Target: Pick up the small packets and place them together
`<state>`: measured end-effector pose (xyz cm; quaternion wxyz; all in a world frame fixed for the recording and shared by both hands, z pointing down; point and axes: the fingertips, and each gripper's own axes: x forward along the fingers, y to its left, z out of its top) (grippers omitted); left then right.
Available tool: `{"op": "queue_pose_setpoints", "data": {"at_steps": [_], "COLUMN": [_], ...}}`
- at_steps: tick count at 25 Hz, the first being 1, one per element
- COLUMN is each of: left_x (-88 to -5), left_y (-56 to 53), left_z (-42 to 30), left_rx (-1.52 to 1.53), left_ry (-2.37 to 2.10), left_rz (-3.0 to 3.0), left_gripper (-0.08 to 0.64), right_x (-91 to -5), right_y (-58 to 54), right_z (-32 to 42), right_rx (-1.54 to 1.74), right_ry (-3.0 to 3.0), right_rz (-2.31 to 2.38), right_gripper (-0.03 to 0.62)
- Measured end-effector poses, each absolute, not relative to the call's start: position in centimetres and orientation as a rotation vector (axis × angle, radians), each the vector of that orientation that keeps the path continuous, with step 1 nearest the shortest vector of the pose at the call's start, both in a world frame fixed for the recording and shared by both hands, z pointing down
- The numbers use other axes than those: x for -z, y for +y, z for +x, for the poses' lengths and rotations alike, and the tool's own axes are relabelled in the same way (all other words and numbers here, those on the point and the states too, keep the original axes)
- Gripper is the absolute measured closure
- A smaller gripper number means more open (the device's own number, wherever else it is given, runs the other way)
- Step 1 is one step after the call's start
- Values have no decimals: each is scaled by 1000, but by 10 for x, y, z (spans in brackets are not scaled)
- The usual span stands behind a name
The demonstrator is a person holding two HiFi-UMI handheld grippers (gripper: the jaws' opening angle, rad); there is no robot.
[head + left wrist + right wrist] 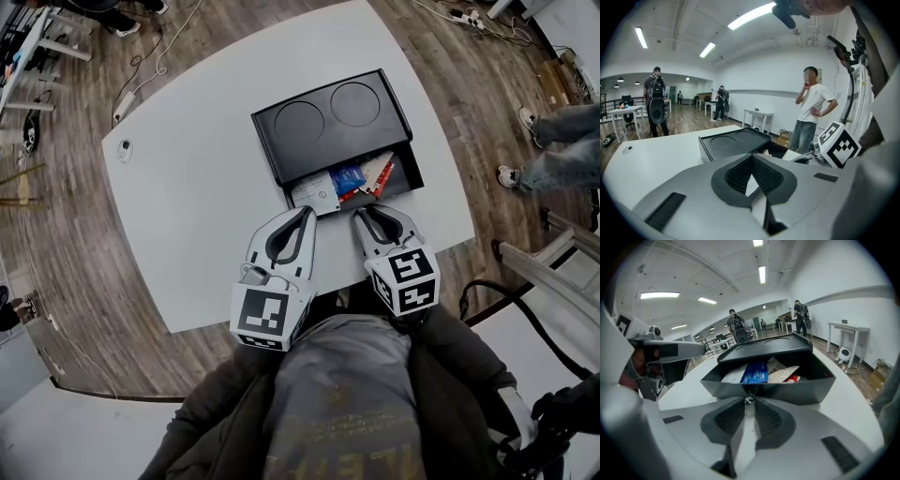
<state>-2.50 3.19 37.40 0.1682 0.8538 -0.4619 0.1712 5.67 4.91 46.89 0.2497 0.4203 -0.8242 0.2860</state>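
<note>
The one drawer (pixel 797 390) stands open by the table's (pixel 187 206) near edge, with bare tabletop to its left. Four packets (pixel 349 178) lie inside, I think. My right gripper (pixel 749 401) pinches the small knob (pixel 749 399) on its front. My left gripper (pixel 752 161) is pressed together, empty.

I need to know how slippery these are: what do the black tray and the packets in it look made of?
Black tray: looks like moulded plastic in matte black, judging by the two round recesses pressed into its top. Packets: probably thin printed film or foil sachets, slightly glossy, flat and a bit crinkled. Paper cannot be ruled out.
</note>
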Motion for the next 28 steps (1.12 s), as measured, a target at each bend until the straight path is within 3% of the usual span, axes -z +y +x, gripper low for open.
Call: {"op": "queue_pose_setpoints", "data": {"at_steps": [28], "left_x": [-374], "left_y": [54], "left_z": [-11], "left_rx": [-505], "left_ry": [-1242], "left_rz": [2470], "left_gripper": [558], "right_x": [-471], "right_y": [87], "right_z": [65], "right_rx": [-813], "right_ry": [-2241], "right_rz": [1165], "right_gripper": [519]}}
